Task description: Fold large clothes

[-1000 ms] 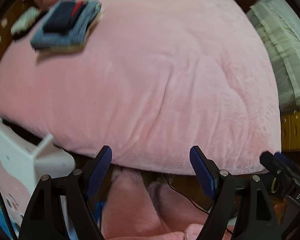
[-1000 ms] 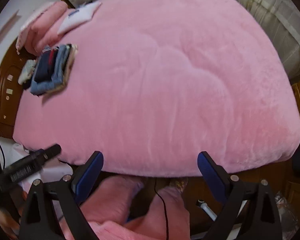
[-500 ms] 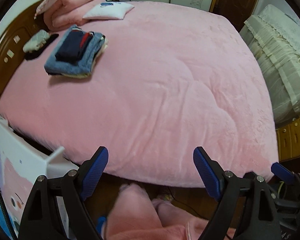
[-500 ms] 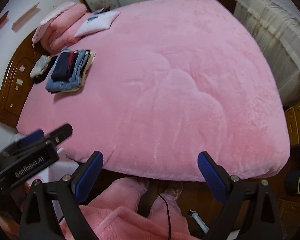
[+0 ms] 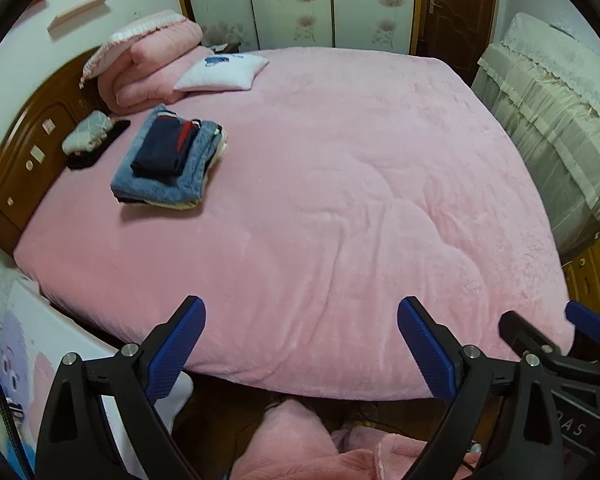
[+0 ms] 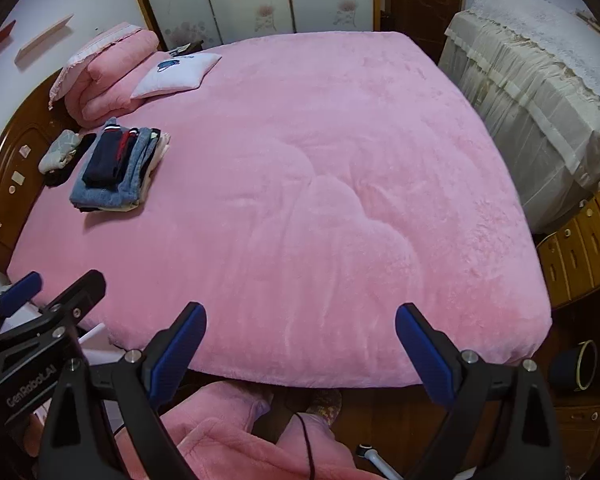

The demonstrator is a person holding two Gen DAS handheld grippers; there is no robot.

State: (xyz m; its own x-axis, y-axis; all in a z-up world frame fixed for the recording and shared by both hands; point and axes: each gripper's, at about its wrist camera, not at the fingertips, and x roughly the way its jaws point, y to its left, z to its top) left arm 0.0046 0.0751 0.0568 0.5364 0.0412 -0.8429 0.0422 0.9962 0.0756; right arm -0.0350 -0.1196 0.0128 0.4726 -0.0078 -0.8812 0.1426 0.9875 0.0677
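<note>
A stack of folded clothes [image 5: 168, 164], denim blue with a dark navy piece on top, lies on the pink bed [image 5: 340, 200] at the far left near the headboard; it also shows in the right wrist view [image 6: 118, 168]. My left gripper [image 5: 300, 344] is open and empty, held above the bed's near edge. My right gripper [image 6: 300, 344] is open and empty, also above the near edge. The right gripper's tips show at the right in the left wrist view [image 5: 548, 328], and the left gripper's tips show at the left in the right wrist view [image 6: 52, 292].
A white cushion [image 5: 222, 74] and folded pink bedding [image 5: 148, 64] lie at the head of the bed. A small grey cloth [image 5: 86, 138] sits by the wooden headboard [image 5: 16, 168]. A cream-covered piece of furniture [image 6: 540, 100] stands at the right. Pink-clad legs [image 6: 236, 440] are below.
Both grippers have risen and tilted up, so the whole bed and the far wall have come into view. Both stay open and empty.
</note>
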